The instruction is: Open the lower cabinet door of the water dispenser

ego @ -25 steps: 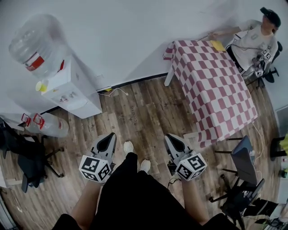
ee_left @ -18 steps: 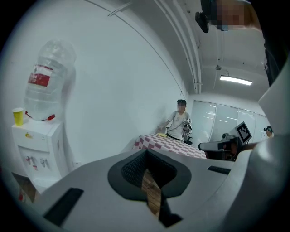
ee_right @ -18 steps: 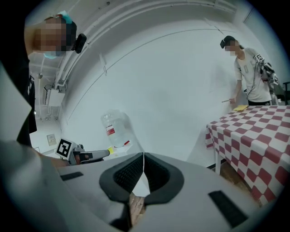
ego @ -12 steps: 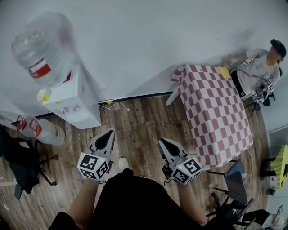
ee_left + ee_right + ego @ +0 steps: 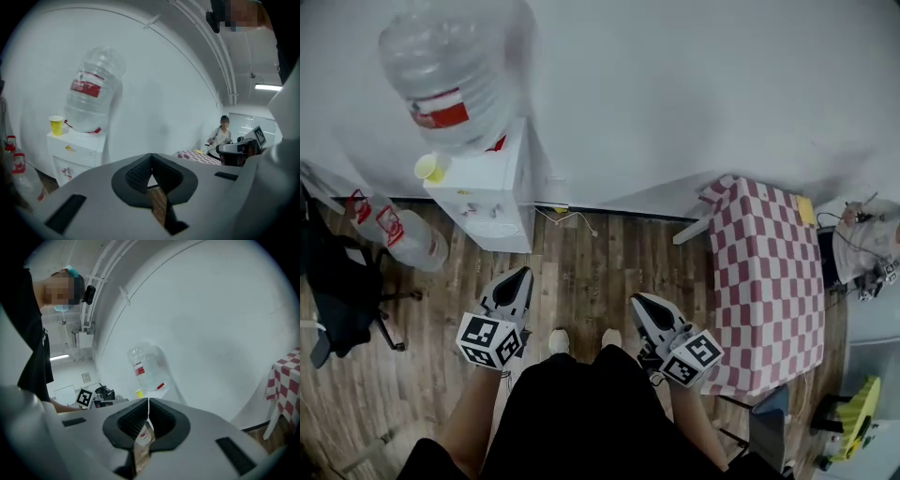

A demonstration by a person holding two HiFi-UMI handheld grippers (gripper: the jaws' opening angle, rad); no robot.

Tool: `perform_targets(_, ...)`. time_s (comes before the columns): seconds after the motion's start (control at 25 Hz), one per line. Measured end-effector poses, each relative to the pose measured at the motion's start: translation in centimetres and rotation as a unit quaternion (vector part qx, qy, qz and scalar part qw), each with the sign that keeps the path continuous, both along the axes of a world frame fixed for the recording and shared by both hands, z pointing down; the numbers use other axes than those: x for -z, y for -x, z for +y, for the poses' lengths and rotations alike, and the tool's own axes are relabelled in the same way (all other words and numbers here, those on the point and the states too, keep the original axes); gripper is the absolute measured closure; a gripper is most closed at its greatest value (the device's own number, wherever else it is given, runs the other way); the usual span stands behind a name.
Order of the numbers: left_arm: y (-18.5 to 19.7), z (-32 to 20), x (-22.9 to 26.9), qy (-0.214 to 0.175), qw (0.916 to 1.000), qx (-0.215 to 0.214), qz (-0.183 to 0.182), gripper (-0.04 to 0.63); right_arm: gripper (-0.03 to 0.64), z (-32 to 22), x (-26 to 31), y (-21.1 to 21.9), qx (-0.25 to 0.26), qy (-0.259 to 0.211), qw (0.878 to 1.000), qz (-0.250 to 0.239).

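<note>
The white water dispenser stands against the wall at the upper left of the head view, with a large clear bottle on top and a yellow cup beside the bottle. Its lower cabinet door faces the wooden floor and looks closed. My left gripper is shut and empty, a short way in front of the dispenser's base. My right gripper is shut and empty too, further right. The dispenser shows left of the left gripper in its view. In the right gripper view the bottle appears beyond the shut right gripper.
A spare water bottle lies on the floor left of the dispenser, next to a black chair. A red-checked table stands at the right. A cable trails along the wall base. My feet are between the grippers.
The view has swung left and nearer: the dispenser has come from the far left toward the middle, the checked table has slid to the right. Both grippers stay shut.
</note>
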State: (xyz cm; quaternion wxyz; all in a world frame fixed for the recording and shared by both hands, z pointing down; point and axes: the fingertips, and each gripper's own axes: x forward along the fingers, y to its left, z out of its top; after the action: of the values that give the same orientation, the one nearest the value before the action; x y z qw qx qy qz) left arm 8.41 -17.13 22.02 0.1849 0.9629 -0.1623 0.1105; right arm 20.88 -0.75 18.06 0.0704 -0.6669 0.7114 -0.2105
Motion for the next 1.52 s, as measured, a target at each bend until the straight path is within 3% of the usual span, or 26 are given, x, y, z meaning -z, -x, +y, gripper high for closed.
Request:
perform_targets(0.16, 4.3, -3.1, -0.7, 0.005, 0.9971, 0.076, -0.002, 0.581, 0.592, -5.0, -0.2, 1.6, 0.088, 0.008, 0.996, 0.018)
perform_targets(0.36, 8.7, -4.3, -1.6, 0.016, 0.9854, 0.17, -0.009, 0.581, 0.592, -10.3, 0.1, 3.7, 0.184, -0.004, 0.983, 0.025)
perform_targets(0.6, 9.3, -4.7, -1.0, 0.018, 0.9664, 0.256, -0.003, 0.581, 0.592, -15.2, -0.3, 3.1, 0.265, -0.022, 0.964, 0.01)
perform_targets(0.84, 4.9, -4.2, -0.2, 0.011, 0.9547, 0.297, -0.021, 0.581, 0.592, -17.3, -0.6, -0.8, 0.334, -0.023, 0.942, 0.008)
perform_targets(1.16, -0.8, -3.7, 0.3, 0.013, 0.941, 0.336, -0.038, 0.581, 0.594, -19.4, -5.4, -7.0, 0.367, 0.007, 0.93, 0.004)
perform_targets(1.4, -1.3, -2.4, -2.6, 0.04, 0.9334, 0.351, -0.066, 0.581, 0.594, -20.9, -9.8, -6.7, 0.414, 0.021, 0.91, 0.023)
perform_targets(1.52, -1.8, -2.5, -3.6, 0.052, 0.9345, 0.347, -0.06, 0.581, 0.594, -22.2, -10.6, -6.6, 0.41, 0.019, 0.912, 0.019)
